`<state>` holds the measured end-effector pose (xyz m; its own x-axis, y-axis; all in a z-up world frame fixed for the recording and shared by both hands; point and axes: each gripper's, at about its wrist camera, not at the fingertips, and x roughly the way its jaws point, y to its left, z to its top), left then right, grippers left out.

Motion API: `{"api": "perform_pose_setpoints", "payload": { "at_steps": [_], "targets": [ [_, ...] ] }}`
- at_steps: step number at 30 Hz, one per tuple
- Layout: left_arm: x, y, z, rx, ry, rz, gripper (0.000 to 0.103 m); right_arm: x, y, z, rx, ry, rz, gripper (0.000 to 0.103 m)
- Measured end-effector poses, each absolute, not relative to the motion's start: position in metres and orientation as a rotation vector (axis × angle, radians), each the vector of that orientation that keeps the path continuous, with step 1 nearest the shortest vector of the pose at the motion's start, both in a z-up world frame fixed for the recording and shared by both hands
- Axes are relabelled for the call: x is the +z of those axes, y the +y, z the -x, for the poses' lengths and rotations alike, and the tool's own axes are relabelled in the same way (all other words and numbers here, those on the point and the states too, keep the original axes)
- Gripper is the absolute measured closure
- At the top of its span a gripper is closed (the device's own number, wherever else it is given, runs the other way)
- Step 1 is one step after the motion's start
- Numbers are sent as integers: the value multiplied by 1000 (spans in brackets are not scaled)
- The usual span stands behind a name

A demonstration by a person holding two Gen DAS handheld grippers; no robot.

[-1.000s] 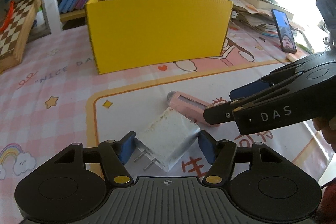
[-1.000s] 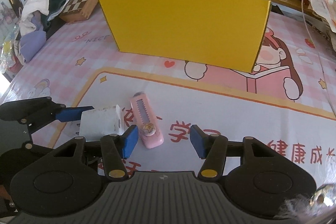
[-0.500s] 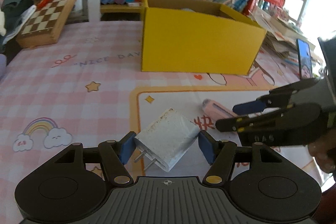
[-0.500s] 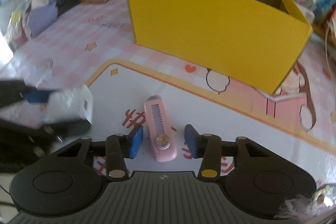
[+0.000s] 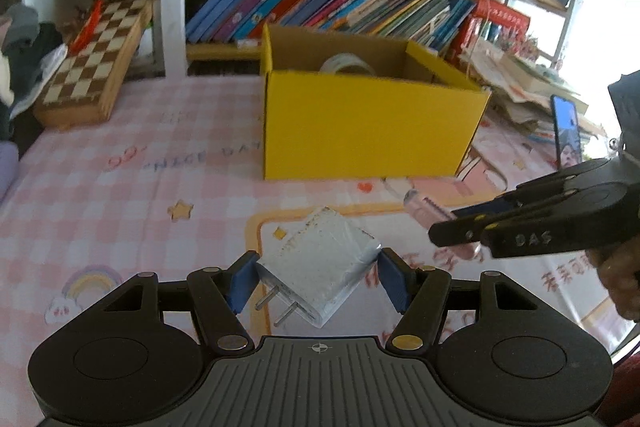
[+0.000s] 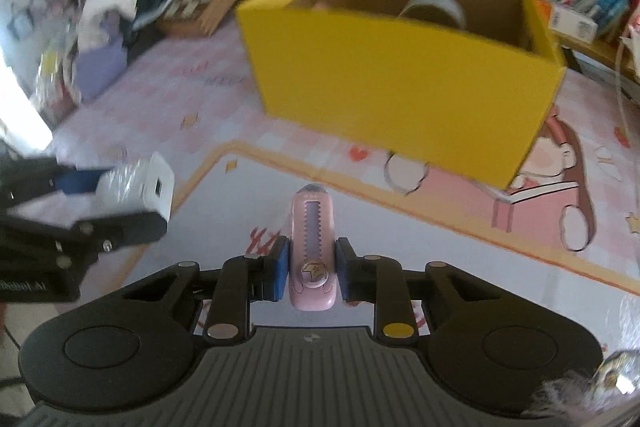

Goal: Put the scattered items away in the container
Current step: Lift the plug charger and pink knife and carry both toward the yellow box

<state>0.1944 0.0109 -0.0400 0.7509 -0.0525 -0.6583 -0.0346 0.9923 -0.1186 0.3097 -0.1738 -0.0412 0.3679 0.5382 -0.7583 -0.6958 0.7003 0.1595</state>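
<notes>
Holding one item apiece, both grippers face the yellow box (image 5: 368,131), which stands ahead of them on the counter (image 5: 120,195) with its open top up. The left gripper (image 5: 316,277) is clamped on a white charger (image 5: 320,263), prongs pointing back toward the camera, jaws fairly wide around its body. The right gripper (image 6: 312,267) has its jaws drawn in tight on a pink cutter (image 6: 312,247), whose long axis runs straight out between the fingers toward the box. Neither item appears to rest on the counter. Judging by the views, the two stand about equally far from the box. Count: one box, one charger, one cutter, and one tape roll (image 6: 434,7) already inside.
</notes>
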Motion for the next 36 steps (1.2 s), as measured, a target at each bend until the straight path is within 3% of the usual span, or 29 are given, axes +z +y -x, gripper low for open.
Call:
{"api": "perform_pose_setpoints", "payload": {
  "at_steps": [12,18,36],
  "targets": [
    [30,7,-248,-87,549,0,39,54,-200,-352,819,630,201,80],
    [55,-5,-298,-128,502,-87,39,75,-186,-408,819,582,266,80],
    [-8,-16,-440,-179,891,22,39,-24,-101,-554,848,991,530,80]
  ]
}}
